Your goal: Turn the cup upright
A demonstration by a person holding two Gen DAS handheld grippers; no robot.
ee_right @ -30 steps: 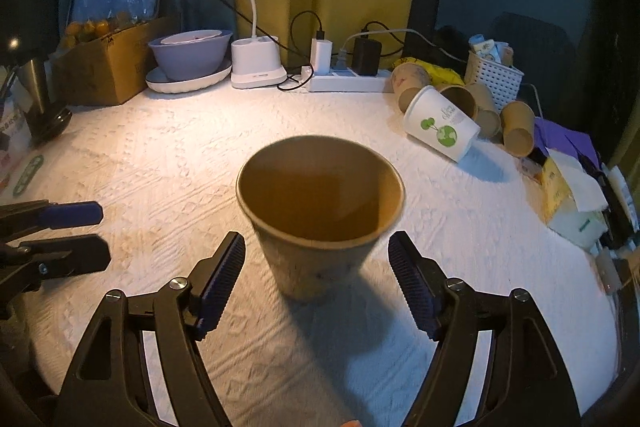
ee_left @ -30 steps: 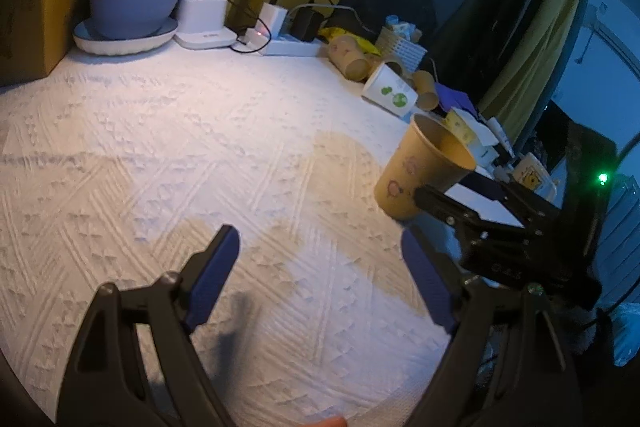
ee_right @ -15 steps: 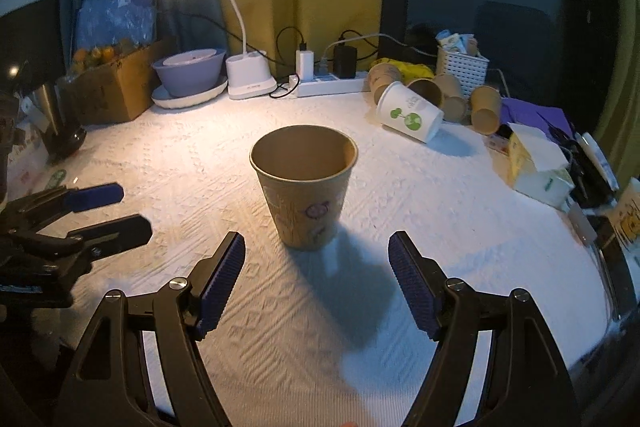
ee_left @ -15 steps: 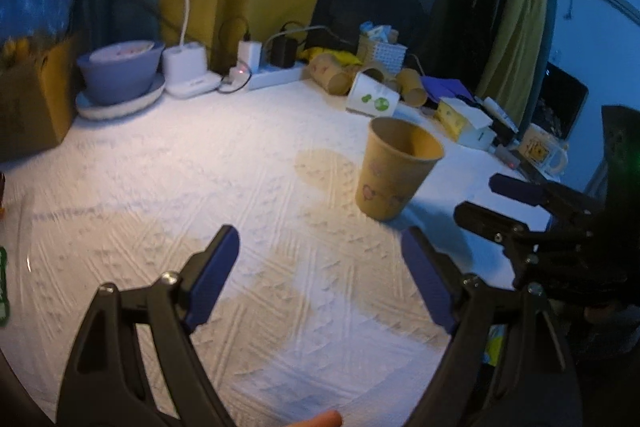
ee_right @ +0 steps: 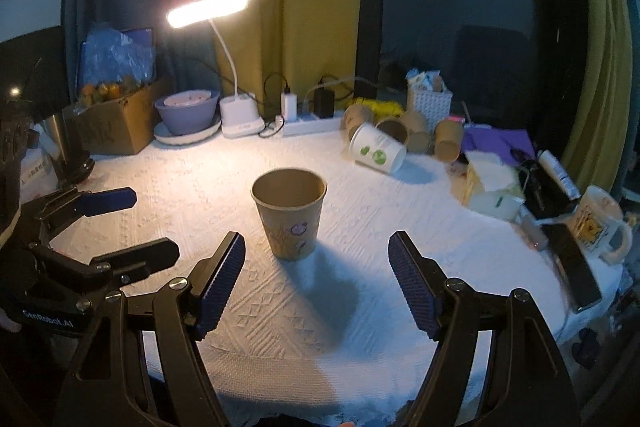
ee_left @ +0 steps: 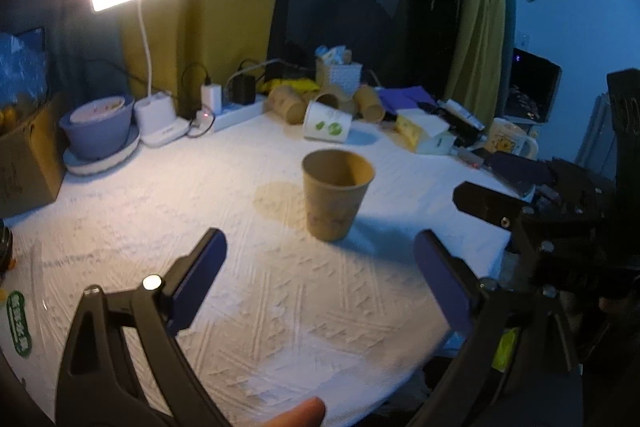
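The brown paper cup is seen standing upright, mouth up, on the white textured tablecloth, near the middle of the table and touched by neither tool. In the right wrist view the right gripper is held with its jaws spread wide and nothing between them, the cup lying just beyond the gap. The left gripper is shown at the left edge of that view, likewise parted and empty, well apart from the cup.

In the left wrist view the left gripper is seen from behind, jaws wide, with the cup farther off and slightly right of centre. A faint brownish stain on the cloth just left of the cup is shown here and is hardly made out in the other view. The right gripper enters from the right edge.

A printed flower pattern on the cup's side is shown clearly only by the right wrist camera. A lit desk lamp, a purple bowl and a white cup lying on its side are placed along the far edge.
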